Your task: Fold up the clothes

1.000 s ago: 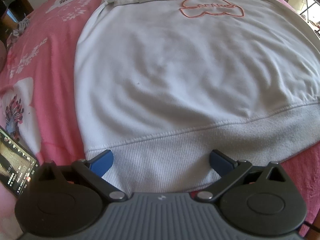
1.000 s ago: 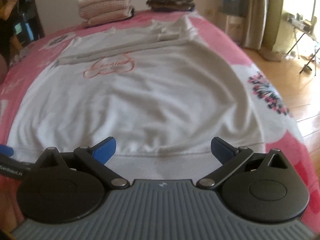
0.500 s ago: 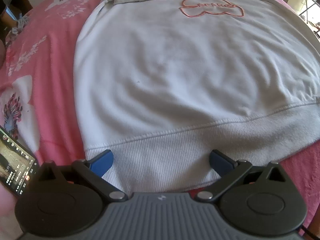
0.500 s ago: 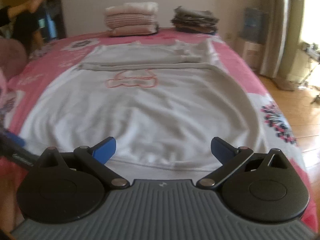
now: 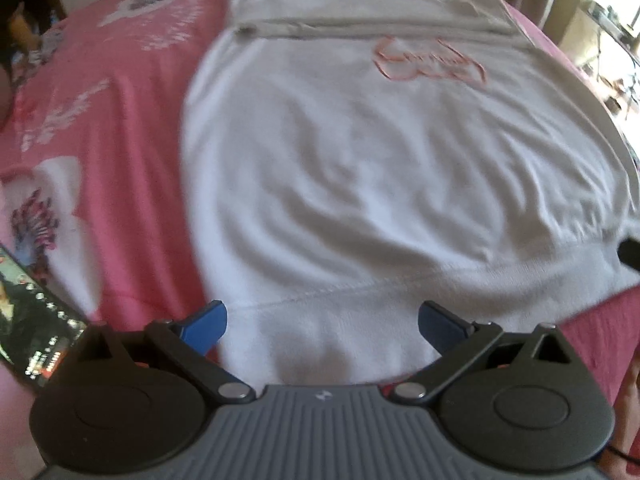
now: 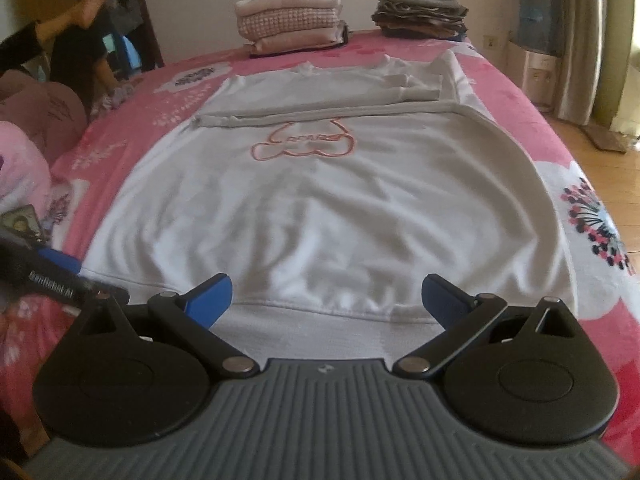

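A pink floral bedsheet (image 6: pixel 520 92) fills both views. On it, across the centre of each frame, lies a white sweatshirt with an orange outline print (image 6: pixel 320 208), spread flat, sleeves folded across its upper part and ribbed hem nearest the cameras. In the upper middle of the right view sit a stack of folded beige and pink knitwear (image 6: pixel 290 20) and a stack of folded brown-grey cloth (image 6: pixel 420 14). At bottom centre the left gripper (image 5: pixel 322 322) and right gripper (image 6: pixel 326 298) gape wide over the hem, holding nothing. A lit phone screen (image 5: pixel 28 324) shows lower left.
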Demonstrator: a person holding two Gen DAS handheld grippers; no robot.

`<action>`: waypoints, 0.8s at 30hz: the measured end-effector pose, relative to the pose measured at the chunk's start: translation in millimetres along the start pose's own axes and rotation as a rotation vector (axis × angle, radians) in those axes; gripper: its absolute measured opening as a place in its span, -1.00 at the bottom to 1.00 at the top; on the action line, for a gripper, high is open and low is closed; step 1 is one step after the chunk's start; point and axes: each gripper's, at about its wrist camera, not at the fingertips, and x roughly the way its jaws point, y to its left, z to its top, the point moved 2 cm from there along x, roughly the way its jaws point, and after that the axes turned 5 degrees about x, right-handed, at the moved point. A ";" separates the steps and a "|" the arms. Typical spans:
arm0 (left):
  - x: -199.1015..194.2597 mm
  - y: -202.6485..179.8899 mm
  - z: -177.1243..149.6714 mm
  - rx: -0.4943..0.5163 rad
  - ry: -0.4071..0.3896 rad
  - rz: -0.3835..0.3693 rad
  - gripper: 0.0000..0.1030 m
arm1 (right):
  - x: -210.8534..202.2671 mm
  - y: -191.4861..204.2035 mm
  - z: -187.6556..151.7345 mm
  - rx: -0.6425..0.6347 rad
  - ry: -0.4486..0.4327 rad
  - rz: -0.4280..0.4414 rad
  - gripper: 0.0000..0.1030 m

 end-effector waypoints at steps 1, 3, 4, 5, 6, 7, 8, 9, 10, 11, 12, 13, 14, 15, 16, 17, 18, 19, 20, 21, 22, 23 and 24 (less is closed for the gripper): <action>-1.2 2.2 -0.1 -0.002 -0.006 0.002 0.98 | -0.6 1.3 0.1 -0.004 0.000 0.006 0.97; -3.4 5.3 -0.6 0.000 -0.015 0.013 0.87 | -1.7 3.9 0.4 -0.013 -0.001 0.019 0.97; -5.0 8.5 -0.3 -0.006 -0.021 0.022 0.86 | -2.3 5.2 0.5 -0.018 -0.002 0.026 0.97; -7.3 13.4 1.0 -0.022 -0.030 0.029 0.85 | -2.9 6.5 0.6 -0.022 -0.002 0.032 0.97; -9.8 18.5 2.6 -0.043 -0.043 0.035 0.84 | -3.5 7.8 0.8 -0.026 -0.003 0.039 0.97; -12.3 23.6 4.3 -0.064 -0.056 0.040 0.84 | -4.1 9.1 0.9 -0.031 -0.003 0.045 0.97; -14.7 28.6 5.6 -0.083 -0.069 0.043 0.84 | -4.7 10.4 1.0 -0.035 -0.004 0.052 0.97; -14.9 33.0 7.6 -0.103 -0.078 0.045 0.84 | -5.8 10.7 1.4 -0.035 -0.007 0.052 0.97; -14.6 38.3 9.0 -0.124 -0.083 0.045 0.83 | -5.9 10.5 1.1 -0.031 -0.007 0.053 0.97; -15.0 44.1 8.4 -0.145 -0.081 0.041 0.77 | -5.9 10.3 0.7 -0.027 -0.006 0.053 0.97; -12.8 48.7 7.3 -0.166 -0.064 0.027 0.69 | -5.8 10.0 0.4 -0.023 -0.005 0.054 0.97; -8.7 52.4 6.3 -0.186 -0.038 0.005 0.64 | -5.5 9.5 0.4 -0.018 -0.003 0.055 0.97; -4.7 56.2 5.3 -0.206 -0.011 -0.017 0.58 | -5.1 9.0 0.5 -0.013 -0.001 0.058 0.97; -0.5 58.6 3.9 -0.227 0.012 -0.039 0.53 | -4.7 8.4 0.6 -0.009 0.000 0.060 0.97; 3.8 60.0 2.2 -0.246 0.032 -0.061 0.51 | -4.3 7.9 0.7 -0.004 0.002 0.062 0.97; 6.7 60.5 0.6 -0.259 0.043 -0.074 0.48 | -3.9 7.4 0.8 0.001 0.003 0.064 0.97; 8.5 60.1 -0.8 -0.265 0.048 -0.080 0.46 | -3.5 6.8 0.9 0.005 0.005 0.066 0.97; 10.3 59.8 -2.2 -0.272 0.054 -0.086 0.45 | -3.5 6.1 1.2 0.011 0.005 0.069 0.97; 12.1 59.4 -3.6 -0.279 0.059 -0.092 0.39 | -3.5 5.4 1.4 0.016 0.005 0.072 0.97; 13.6 59.0 -4.6 -0.284 0.064 -0.095 0.29 | -3.1 4.6 0.9 0.021 0.008 0.073 0.97; 15.0 58.8 -5.4 -0.291 0.071 -0.098 0.24 | -2.6 3.7 0.3 0.026 0.011 0.074 0.97; 16.4 59.1 -6.2 -0.299 0.079 -0.101 0.13 | -2.1 2.8 -0.3 0.030 0.014 0.075 0.97; 18.0 60.0 -6.9 -0.307 0.087 -0.102 0.02 | -1.6 2.0 -0.9 0.035 0.018 0.075 0.97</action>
